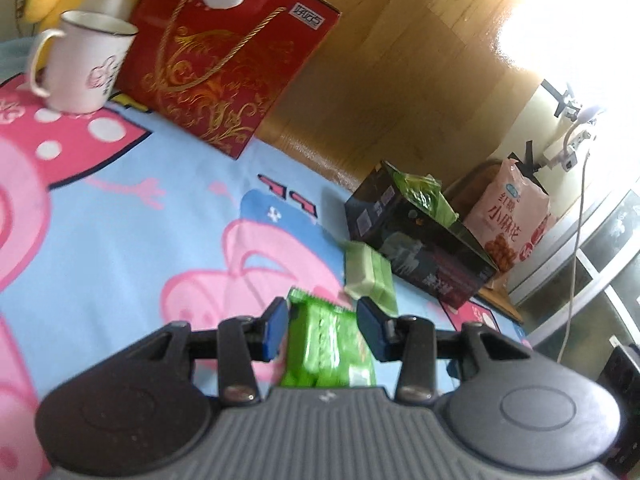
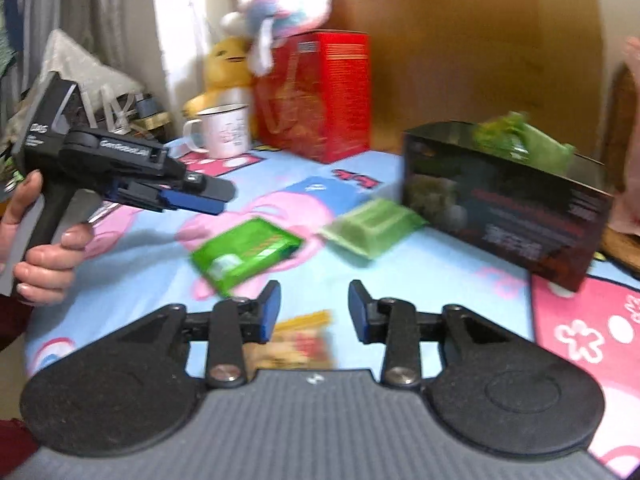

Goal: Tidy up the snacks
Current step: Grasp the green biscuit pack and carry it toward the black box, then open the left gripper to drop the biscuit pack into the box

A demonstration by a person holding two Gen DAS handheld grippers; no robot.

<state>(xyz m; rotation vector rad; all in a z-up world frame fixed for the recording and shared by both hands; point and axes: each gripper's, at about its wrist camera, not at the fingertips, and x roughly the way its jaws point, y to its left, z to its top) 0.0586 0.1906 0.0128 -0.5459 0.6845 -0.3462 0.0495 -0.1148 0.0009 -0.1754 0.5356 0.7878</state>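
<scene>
We have the bright green foil snack packet (image 1: 328, 344) lying low in the frame between the left gripper (image 1: 326, 330) fingers, which stand apart. Next, we judge, they close and carry it right to the black open-topped box (image 1: 416, 240). The right gripper (image 2: 314, 308) is spread, holding nothing, over a yellow-red packet (image 2: 296, 340). The cartoon-print surface (image 1: 140, 240) leaves open room leftward.

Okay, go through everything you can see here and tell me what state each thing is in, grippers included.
left gripper: open, holding nothing
right gripper: open, holding nothing
bright green packet: lying flat on the cloth, not gripped
pale green packet: lying flat beside the black box
black box: open at the top, green packets inside
yellow-red packet: on the cloth, blurred
mug: upright
</scene>
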